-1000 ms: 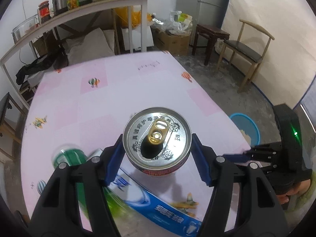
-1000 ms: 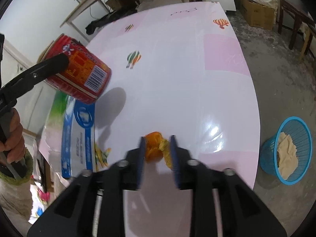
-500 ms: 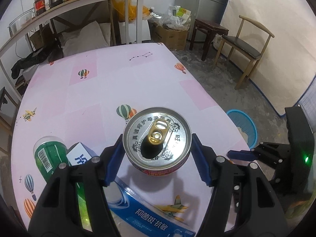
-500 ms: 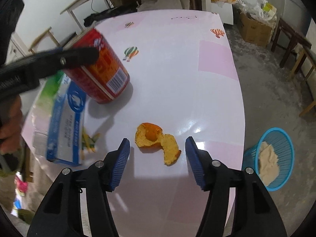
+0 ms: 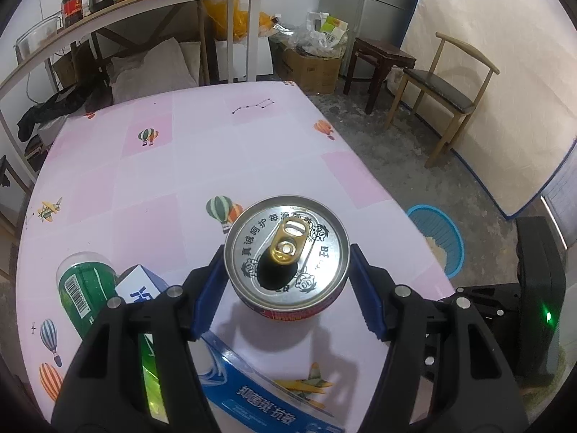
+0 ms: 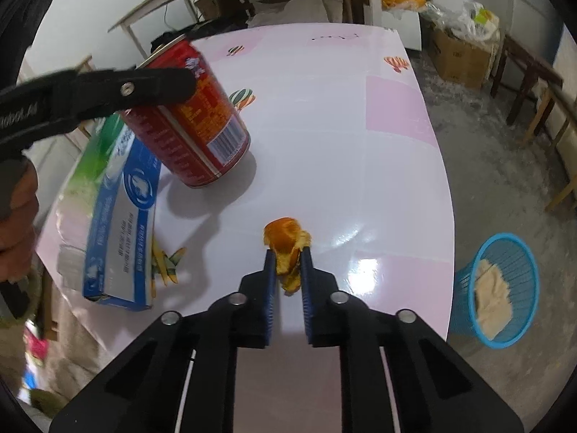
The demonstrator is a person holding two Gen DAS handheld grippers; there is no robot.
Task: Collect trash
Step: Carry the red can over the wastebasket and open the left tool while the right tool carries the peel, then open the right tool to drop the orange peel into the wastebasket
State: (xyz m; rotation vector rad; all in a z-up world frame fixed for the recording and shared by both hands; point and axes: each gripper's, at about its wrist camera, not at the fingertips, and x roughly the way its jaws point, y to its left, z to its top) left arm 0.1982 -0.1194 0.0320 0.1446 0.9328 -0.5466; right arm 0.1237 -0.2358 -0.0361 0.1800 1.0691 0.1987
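Left fingers (image 5: 230, 281) clamp red can (image 5: 286, 256); right fingers (image 6: 270, 270) closing on orange peel (image 6: 286, 241) near blue box (image 6: 119, 223).

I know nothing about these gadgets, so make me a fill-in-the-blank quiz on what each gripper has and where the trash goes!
1. The left gripper holds a red drink ____.
2. The right gripper is closing on a piece of orange ____.
3. On the floor beside the table stands a ____ basket holding crumpled paper.
4. A long toothpaste ____ lies on the table near the green can.

Missing words: can; peel; blue; box
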